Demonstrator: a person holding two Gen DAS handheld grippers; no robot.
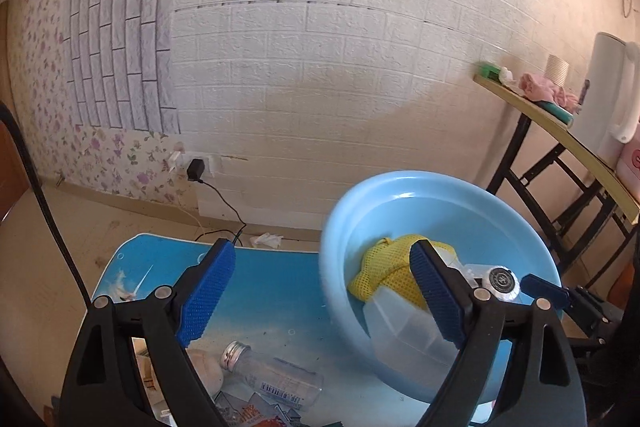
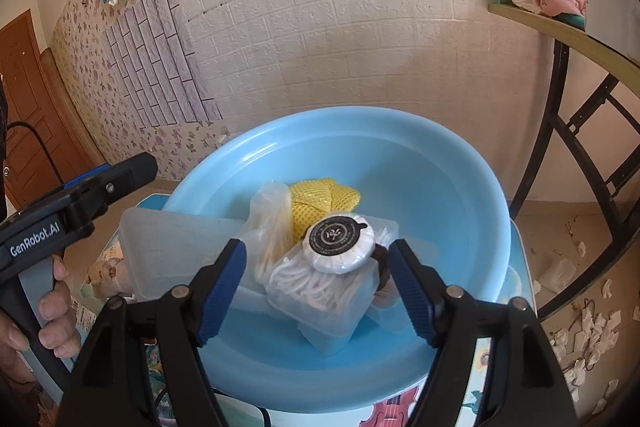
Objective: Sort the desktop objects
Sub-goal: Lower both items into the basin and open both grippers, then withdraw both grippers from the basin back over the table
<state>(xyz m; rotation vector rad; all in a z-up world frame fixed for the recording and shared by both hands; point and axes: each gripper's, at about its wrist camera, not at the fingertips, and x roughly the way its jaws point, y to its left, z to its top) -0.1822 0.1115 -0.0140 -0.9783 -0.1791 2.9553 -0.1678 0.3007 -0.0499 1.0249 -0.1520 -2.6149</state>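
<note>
Hovering with jaws apart and empty, right tool and left tool leave sorted things collected inside the round light-blue plastic basin.

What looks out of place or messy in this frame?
Torn white paper scraps litter the floor right of the round light-blue plastic basin. A clear glass bottle with a silver cap lies toppled on the blue tabletop, still outside the basin.
</note>
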